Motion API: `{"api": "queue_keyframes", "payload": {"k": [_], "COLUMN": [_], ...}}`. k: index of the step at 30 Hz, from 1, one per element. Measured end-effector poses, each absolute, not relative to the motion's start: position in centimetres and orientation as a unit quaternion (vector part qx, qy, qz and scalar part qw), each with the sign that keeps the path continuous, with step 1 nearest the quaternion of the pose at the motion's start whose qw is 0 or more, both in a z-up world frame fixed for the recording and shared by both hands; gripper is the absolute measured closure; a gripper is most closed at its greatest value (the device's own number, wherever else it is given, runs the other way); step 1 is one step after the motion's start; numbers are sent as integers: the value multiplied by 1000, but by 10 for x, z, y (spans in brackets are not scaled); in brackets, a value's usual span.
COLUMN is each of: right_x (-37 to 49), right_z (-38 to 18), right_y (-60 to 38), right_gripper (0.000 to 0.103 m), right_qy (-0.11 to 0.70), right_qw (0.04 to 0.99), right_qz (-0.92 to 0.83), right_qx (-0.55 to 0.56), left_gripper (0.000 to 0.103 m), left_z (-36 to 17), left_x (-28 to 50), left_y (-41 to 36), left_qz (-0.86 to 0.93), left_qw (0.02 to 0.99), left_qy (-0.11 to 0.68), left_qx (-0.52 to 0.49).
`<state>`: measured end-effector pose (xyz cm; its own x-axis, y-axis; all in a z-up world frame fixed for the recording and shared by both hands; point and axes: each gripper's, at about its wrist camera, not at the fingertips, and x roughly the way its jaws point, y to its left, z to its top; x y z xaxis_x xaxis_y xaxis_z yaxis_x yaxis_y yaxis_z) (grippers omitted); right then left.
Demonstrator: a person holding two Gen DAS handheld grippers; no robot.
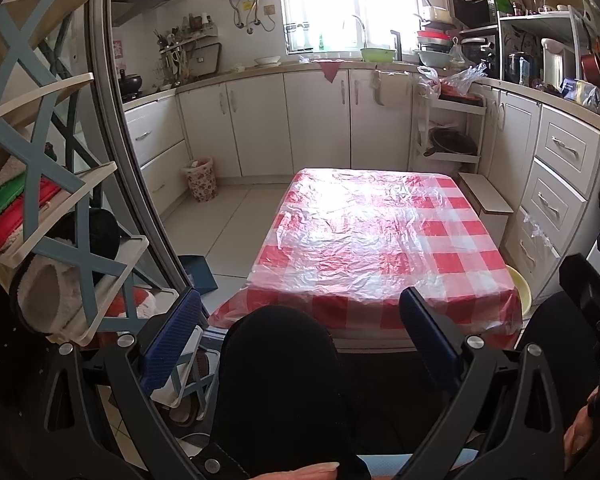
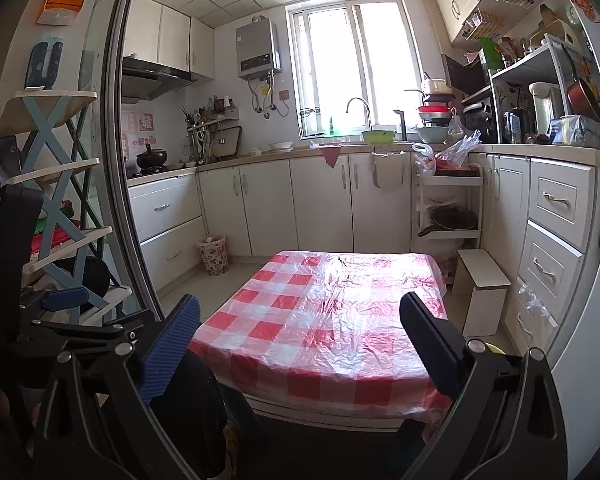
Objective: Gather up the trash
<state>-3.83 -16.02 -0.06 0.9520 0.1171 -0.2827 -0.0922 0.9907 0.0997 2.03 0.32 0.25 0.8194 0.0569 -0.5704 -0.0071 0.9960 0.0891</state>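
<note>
Wastebasket [image 1: 200, 179] against cabinets [image 1: 260, 124], open floor [image 1: 224, 224] beside table [image 1: 380, 236]

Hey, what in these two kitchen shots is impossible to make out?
- Waste basket contents: too small, both views.
- Yellow basin: mostly hidden behind the table, left view.
- Floor beneath the table: hidden by cloth and the person's knee.
- Trash to collect: none discernible.
- Left claw, right claw: open, empty.

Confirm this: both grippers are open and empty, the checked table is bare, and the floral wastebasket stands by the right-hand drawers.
One error: the floral wastebasket stands by the left-hand drawers, as the right wrist view shows. The rest holds: left gripper and right gripper open, empty; checked table bare.
</note>
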Motion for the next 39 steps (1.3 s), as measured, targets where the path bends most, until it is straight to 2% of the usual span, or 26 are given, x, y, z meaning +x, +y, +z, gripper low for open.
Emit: {"api": "queue_keyframes", "payload": {"k": [39], "right_x": [-47], "right_z": [-6], "right_y": [-169], "right_gripper": [7], "right_qy": [140], "right_qw": [988], "right_qz": [50], "right_qx": [36], "left_gripper": [8], "left_z": [5], "left_x": [12], "left_y": [-5], "left_qz": [1], "left_qw": [957], "left_qy": [288], "left_qx": [40]}}
